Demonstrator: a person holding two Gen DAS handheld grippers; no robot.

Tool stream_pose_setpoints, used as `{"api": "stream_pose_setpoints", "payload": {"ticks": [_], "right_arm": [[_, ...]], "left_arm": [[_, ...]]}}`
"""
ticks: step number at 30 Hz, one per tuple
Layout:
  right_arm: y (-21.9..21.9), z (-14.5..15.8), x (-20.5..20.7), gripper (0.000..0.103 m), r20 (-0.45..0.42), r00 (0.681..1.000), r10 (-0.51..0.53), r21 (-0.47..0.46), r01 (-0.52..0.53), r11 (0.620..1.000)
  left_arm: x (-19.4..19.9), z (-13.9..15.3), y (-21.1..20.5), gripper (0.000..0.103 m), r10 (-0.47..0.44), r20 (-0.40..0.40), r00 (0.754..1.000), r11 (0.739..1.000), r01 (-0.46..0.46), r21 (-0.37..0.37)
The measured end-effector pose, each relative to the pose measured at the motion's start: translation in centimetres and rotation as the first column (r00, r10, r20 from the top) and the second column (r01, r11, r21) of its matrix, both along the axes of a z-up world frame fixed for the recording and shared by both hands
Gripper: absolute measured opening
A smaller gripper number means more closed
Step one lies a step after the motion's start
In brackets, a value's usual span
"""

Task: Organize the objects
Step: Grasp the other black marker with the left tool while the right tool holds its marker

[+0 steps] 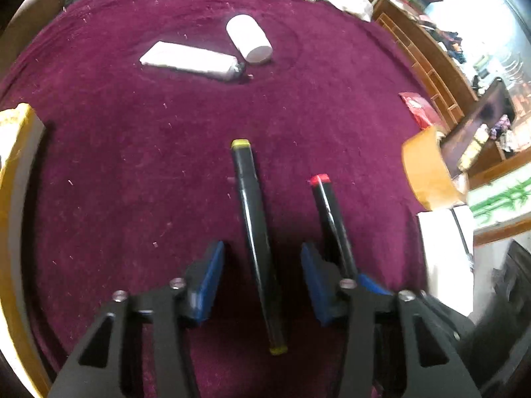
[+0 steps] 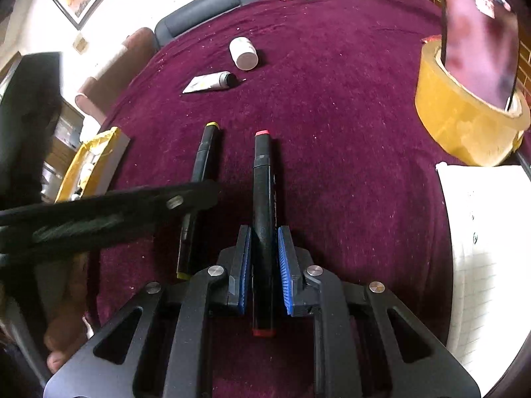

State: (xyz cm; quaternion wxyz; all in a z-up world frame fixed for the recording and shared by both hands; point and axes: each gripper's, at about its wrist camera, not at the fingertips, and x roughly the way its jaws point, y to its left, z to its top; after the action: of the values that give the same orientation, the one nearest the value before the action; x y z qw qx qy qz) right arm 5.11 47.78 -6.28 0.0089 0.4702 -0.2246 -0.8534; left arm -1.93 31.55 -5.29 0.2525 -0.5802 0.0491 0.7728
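Two black markers lie side by side on the maroon cloth [image 1: 132, 165]. The yellow-capped marker [image 1: 247, 192] runs between the blue pads of my left gripper [image 1: 262, 248], with a gap on each side, so this gripper is open around it. The red-capped marker [image 2: 264, 172] is clamped between the blue pads of my right gripper [image 2: 264, 232], which is shut on its rear half. In the right wrist view the yellow-capped marker [image 2: 205, 156] lies just left of the red one, and a blurred black finger [image 2: 186, 199] of the left gripper crosses over it. In the left wrist view the red-capped marker [image 1: 327, 205] sits right of my right-hand finger.
A white bottle [image 1: 249, 38] on its side and a white tube [image 1: 189, 59] lie farther back. A brown tape roll [image 2: 464, 126] with a dark phone [image 2: 481, 33] propped in it stands at the right, above a white box [image 2: 491, 248]. A yellow-edged box [image 2: 96, 159] sits left.
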Motion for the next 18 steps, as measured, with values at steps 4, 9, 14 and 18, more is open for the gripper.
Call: {"api": "stream_pose_setpoints", "payload": {"ticks": [4, 9, 14, 18], "right_arm": [[0.3, -0.1, 0.4, 0.016, -0.009, 1.000, -0.003, -0.027, 0.003, 1.000], [0.4, 0.0, 0.0, 0.016, -0.003, 1.000, -0.008, -0.043, 0.008, 0.999], [-0.2, 0.2, -0.6, 0.016, 0.006, 1.000, -0.008, -0.001, 0.008, 1.000], [-0.6, 0.3, -0.4, 0.015, 0.012, 1.000, -0.003, -0.110, 0.004, 0.994]], "left_arm": [[0.0, -0.4, 0.3, 0.013, -0.006, -0.035, 0.999, 0.999, 0.005, -0.047], [0.7, -0.5, -2.1, 0.013, -0.002, 0.004, 1.000, 1.000, 0.002, -0.012], [1.2, -0.4, -5.3, 0.013, 0.034, 0.027, 0.999, 0.999, -0.035, 0.026], [1.5, 0.2, -7.8, 0.013, 0.073, 0.078, 0.994, 0.992, -0.081, 0.100]]}}
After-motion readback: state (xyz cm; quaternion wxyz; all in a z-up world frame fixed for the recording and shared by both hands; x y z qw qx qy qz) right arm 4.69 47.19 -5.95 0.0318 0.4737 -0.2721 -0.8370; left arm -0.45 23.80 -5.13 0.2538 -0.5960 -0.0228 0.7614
